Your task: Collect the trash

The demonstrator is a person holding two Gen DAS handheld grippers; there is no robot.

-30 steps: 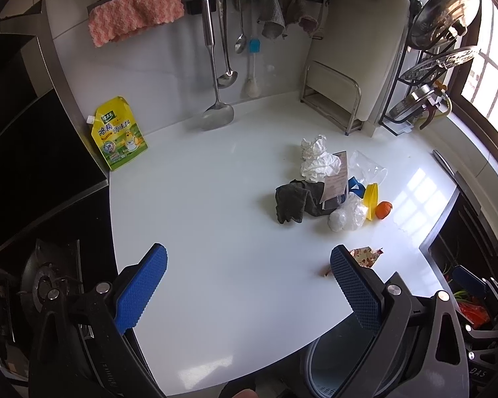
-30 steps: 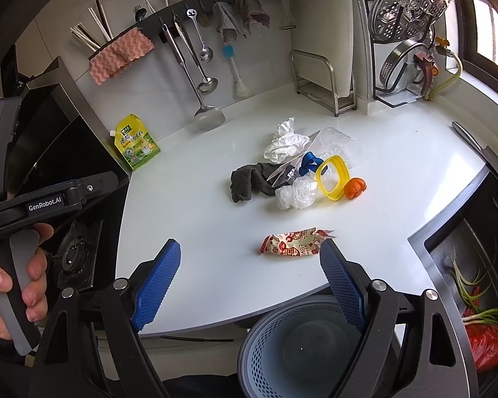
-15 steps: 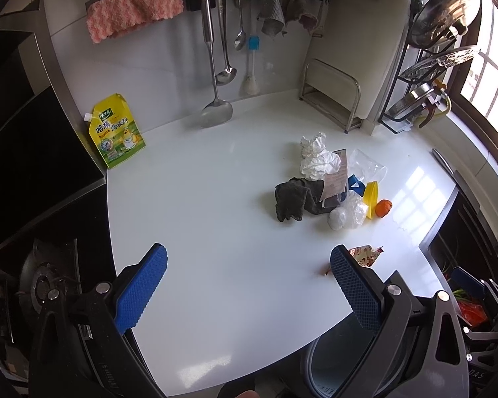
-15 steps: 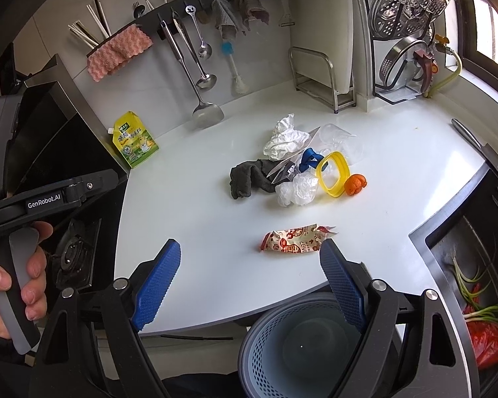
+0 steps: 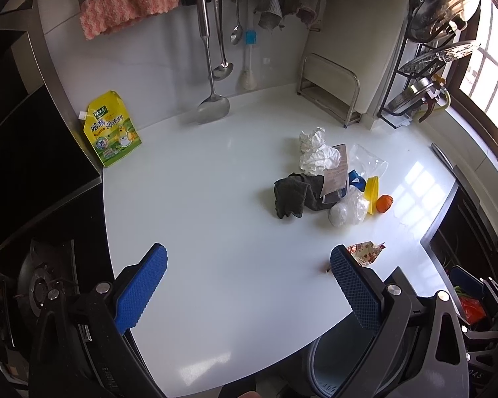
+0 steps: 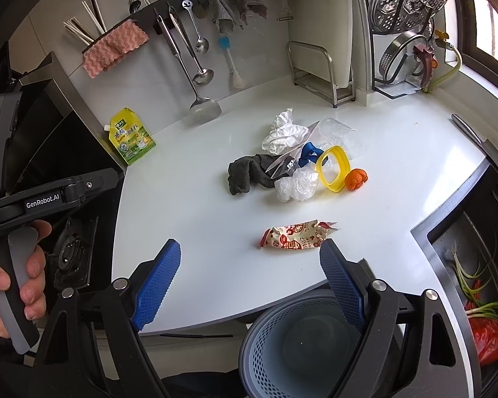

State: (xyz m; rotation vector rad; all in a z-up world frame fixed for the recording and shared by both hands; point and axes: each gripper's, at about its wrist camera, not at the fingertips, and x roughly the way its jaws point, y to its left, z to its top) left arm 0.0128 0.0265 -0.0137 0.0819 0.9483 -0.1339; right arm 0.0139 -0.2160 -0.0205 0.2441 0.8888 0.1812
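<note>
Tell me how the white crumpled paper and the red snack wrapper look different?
The crumpled paper is plain white and bunched into a puffy ball; the snack wrapper is red and cream with printing, lying long and fairly flat. The paper sits at the far side of the trash pile, touching other bits; the wrapper lies alone near the counter's front edge, just above the bin. Both rest on the white counter, not yet picked up.

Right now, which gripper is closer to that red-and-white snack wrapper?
Right. The right gripper hangs open just short of the snack wrapper; the left gripper is open too, with the wrapper off beyond its right finger.
</note>
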